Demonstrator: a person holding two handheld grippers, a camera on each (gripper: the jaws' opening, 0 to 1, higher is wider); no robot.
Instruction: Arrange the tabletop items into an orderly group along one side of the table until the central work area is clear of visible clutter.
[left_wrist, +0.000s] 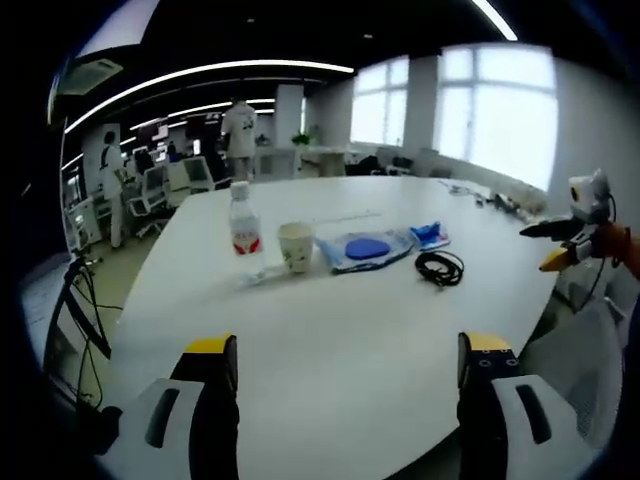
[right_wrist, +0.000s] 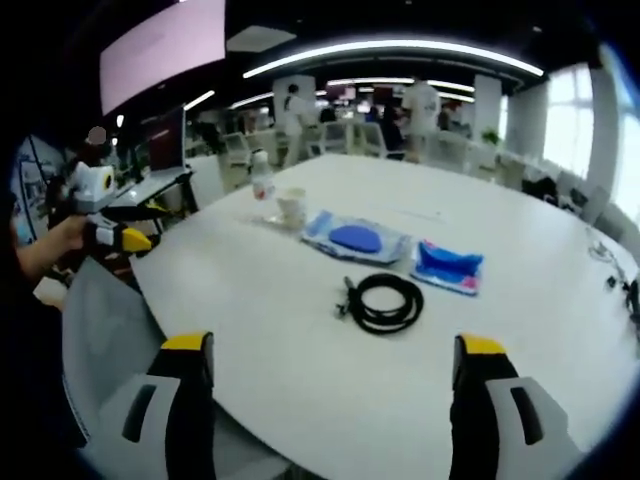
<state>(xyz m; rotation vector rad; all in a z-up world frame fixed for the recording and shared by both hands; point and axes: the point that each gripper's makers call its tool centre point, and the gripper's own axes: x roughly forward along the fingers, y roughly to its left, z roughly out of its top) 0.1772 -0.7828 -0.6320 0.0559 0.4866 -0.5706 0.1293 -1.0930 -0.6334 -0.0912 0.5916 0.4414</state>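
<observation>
Each hand-held gripper has two black jaws with yellow tips and pale grey housings with dark slots: the left hand-held gripper and the right hand-held gripper. An orange sleeve covers the person's wrist.

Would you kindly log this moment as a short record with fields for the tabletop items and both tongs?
surface: white table
water bottle: upright, beside the paper cup
clear bag with blue disc: lying flat
blue packet: lying flat beside the bag
black cable: coiled, nearest the right tongs
left tongs: open, holding nothing
right tongs: open, holding nothing
</observation>
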